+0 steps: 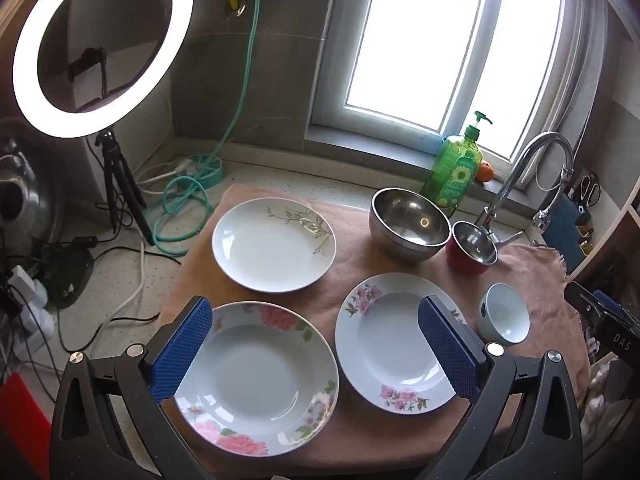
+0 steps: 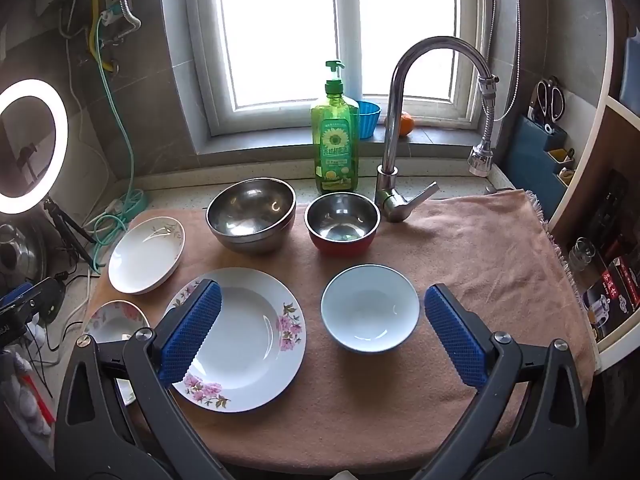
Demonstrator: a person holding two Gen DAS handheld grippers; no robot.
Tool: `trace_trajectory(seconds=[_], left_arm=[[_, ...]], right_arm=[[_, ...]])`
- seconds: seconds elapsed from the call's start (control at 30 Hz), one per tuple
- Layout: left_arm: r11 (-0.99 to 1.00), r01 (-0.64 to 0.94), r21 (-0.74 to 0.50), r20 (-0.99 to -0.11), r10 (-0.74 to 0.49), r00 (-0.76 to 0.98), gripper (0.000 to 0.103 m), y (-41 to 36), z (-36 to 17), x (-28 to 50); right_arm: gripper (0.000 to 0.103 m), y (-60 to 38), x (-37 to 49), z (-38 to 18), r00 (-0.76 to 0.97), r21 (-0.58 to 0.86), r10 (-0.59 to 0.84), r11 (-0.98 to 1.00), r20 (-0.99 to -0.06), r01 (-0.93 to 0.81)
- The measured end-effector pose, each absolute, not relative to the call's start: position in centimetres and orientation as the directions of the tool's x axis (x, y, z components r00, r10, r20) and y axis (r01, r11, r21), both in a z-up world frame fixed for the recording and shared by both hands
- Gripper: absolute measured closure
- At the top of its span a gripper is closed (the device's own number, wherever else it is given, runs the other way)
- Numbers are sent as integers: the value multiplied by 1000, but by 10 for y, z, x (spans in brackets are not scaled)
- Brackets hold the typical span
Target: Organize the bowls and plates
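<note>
Three plates lie on a pink towel (image 1: pixel 352 240): a rose-patterned plate (image 1: pixel 256 380) near me, a pink-blossom plate (image 1: pixel 396 340) to its right, and a leaf-patterned plate (image 1: pixel 274 244) behind. A large steel bowl (image 1: pixel 408 222), a red bowl with a steel inside (image 1: pixel 472 246) and a pale blue bowl (image 1: pixel 506 314) stand to the right. My left gripper (image 1: pixel 316 352) hovers open above the two near plates, holding nothing. My right gripper (image 2: pixel 322 334) is open over the pink-blossom plate (image 2: pixel 244 340) and the pale blue bowl (image 2: pixel 370 314), also holding nothing.
A green soap bottle (image 2: pixel 335 140) and a tap (image 2: pixel 404 120) stand behind the bowls by the window. A ring light on a tripod (image 1: pixel 100 40), cables and a teal hose (image 1: pixel 188 200) crowd the counter at left. Shelves (image 2: pixel 600 240) rise at the right edge.
</note>
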State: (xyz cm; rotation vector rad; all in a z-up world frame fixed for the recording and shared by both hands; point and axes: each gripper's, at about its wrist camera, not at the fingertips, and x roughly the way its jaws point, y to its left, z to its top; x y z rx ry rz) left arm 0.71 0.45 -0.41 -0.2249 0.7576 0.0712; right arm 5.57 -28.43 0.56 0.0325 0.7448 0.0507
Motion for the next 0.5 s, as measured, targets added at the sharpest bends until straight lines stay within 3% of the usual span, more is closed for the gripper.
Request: trace_trajectory(seconds=[0.5], left_arm=[[975,-149,-166,-689,-7,725,1,3,-3,10]], right_arm=[[0,-278,61,1,722,49,66,998,-689,-44]])
